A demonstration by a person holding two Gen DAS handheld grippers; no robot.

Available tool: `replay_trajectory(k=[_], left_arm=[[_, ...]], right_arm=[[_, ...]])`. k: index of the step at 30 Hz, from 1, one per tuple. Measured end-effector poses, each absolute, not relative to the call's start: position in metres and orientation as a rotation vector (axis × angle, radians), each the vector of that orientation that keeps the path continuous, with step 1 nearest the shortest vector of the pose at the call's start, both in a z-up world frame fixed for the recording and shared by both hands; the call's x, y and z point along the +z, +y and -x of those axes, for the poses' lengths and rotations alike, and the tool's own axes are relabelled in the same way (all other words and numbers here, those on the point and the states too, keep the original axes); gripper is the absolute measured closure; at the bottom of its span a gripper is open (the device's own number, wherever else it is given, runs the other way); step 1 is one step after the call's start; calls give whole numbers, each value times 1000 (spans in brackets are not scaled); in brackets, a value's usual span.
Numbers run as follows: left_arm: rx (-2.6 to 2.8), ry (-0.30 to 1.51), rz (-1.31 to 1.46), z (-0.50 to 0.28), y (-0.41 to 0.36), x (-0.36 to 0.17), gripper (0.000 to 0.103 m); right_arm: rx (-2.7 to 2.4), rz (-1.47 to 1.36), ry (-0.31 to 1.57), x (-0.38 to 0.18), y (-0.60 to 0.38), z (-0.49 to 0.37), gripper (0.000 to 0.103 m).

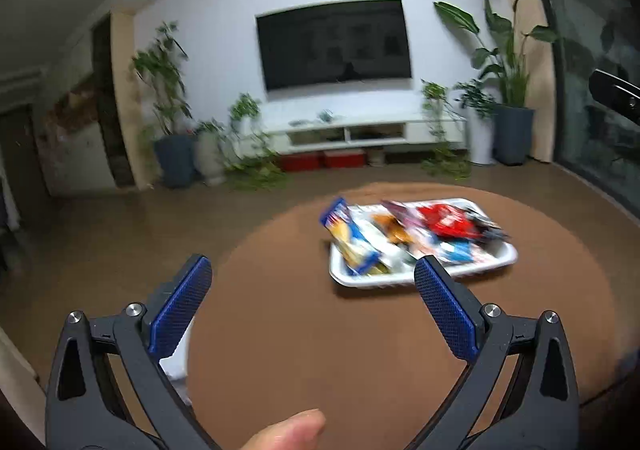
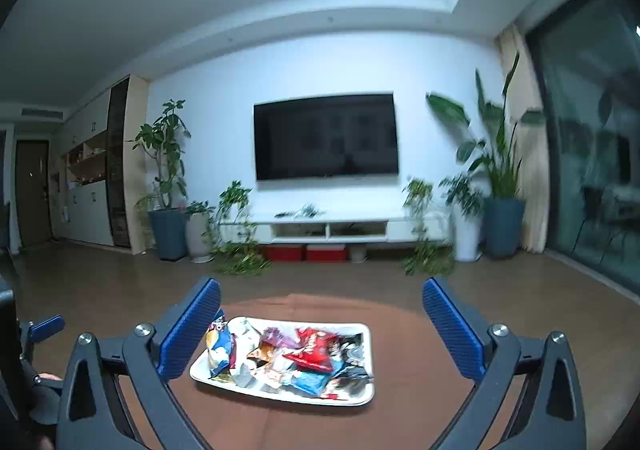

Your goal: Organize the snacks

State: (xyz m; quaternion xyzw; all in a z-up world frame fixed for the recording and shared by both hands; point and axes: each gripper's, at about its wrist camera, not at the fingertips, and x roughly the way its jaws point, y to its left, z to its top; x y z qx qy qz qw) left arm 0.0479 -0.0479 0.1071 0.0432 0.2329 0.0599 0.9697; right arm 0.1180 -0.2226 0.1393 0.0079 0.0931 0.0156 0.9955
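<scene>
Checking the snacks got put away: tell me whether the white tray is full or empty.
Full. The white tray on the round table is heaped with snack packets.

We cannot read the snack packets (image 1: 408, 240) in the white tray (image 1: 424, 276); from the left wrist they are smeared. The plants (image 1: 160, 90) by the wall are fuzzy too. The small things on the TV shelf (image 2: 300, 212) are too tiny to tell. A fingertip (image 1: 288, 430) is cut off at the bottom edge.
</scene>
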Motion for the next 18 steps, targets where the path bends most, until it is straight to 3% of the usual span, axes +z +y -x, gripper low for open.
replay_trajectory(k=[7, 18], left_arm=[[78, 557, -68, -3, -59, 104, 0], [60, 746, -9, 8, -62, 76, 0]], right_arm=[[32, -40, 207, 144, -225, -70, 0], [-5, -100, 512, 96, -230, -48, 0]])
